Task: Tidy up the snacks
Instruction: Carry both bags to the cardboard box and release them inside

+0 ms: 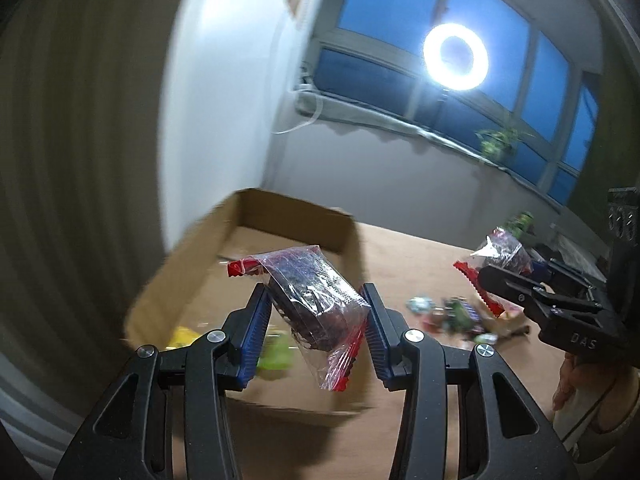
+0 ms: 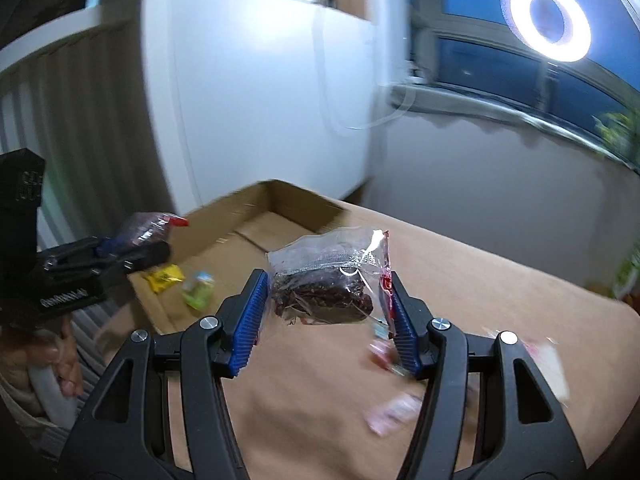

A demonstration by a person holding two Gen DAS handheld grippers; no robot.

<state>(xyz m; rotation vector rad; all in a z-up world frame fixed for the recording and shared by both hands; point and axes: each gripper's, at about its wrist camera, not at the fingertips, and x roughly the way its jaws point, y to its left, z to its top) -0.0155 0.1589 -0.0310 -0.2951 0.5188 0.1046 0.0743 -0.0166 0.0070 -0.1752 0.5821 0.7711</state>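
My left gripper [image 1: 316, 320] pinches a clear red-edged snack bag [image 1: 316, 296] above the open cardboard box's rim [image 1: 192, 264]; my right gripper [image 2: 326, 308] pinches its twin [image 2: 324, 280] over bare brown tabletop [image 2: 480, 280]; beyond, ring light [image 1: 456, 56], window.

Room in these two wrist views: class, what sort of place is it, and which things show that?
Probably a home room used for filming: a ring light by a wide window with a plant, and a cardboard box.
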